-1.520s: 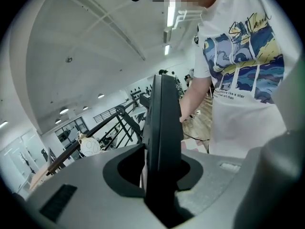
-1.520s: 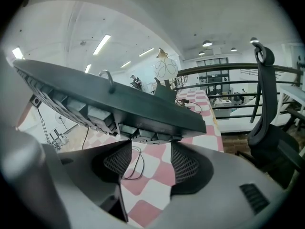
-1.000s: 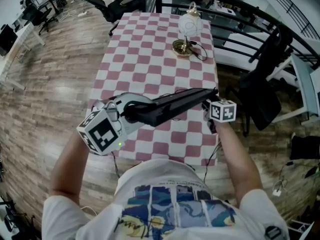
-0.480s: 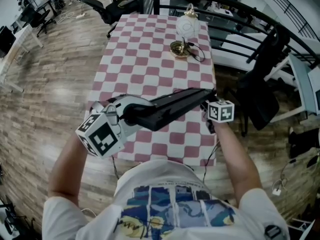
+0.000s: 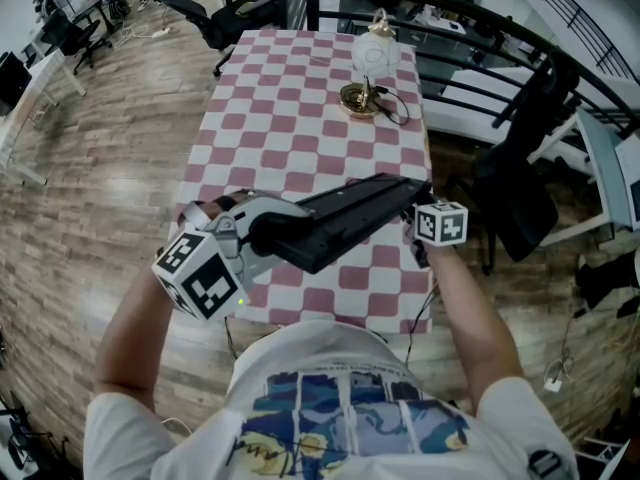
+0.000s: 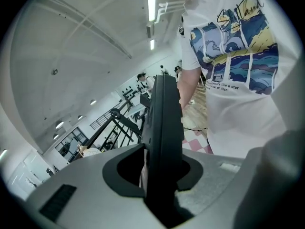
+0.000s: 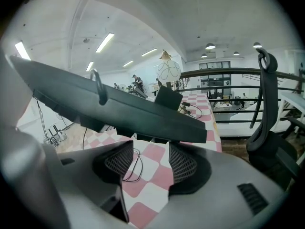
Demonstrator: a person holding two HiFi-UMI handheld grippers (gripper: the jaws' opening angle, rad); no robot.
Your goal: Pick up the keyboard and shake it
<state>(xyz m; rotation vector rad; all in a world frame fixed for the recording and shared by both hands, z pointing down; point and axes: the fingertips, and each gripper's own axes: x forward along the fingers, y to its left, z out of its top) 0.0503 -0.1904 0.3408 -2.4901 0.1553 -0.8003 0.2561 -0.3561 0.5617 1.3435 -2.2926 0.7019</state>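
Note:
The black keyboard [image 5: 350, 213] hangs in the air above the near end of the checked table [image 5: 300, 118], slanting up to the right. My left gripper [image 5: 262, 230] is shut on its left end. In the left gripper view the keyboard [image 6: 162, 128] stands edge-on, clamped between the jaws of the left gripper [image 6: 159, 175]. My right gripper [image 5: 415, 220] is by the keyboard's right end. In the right gripper view the keyboard's underside [image 7: 119, 106] passes above the open right gripper [image 7: 150, 163], and nothing lies between the mesh pads [image 7: 182, 163].
A white lamp on a brass base [image 5: 372, 63] stands at the table's far end. A black office chair [image 5: 520, 188] and a dark railing [image 5: 480, 13] are to the right. A thin cable [image 7: 136, 163] lies on the cloth below the right gripper.
The left gripper has dipped slightly and the keyboard has rolled a little, showing more of its broad face. The right gripper has stayed by the right end.

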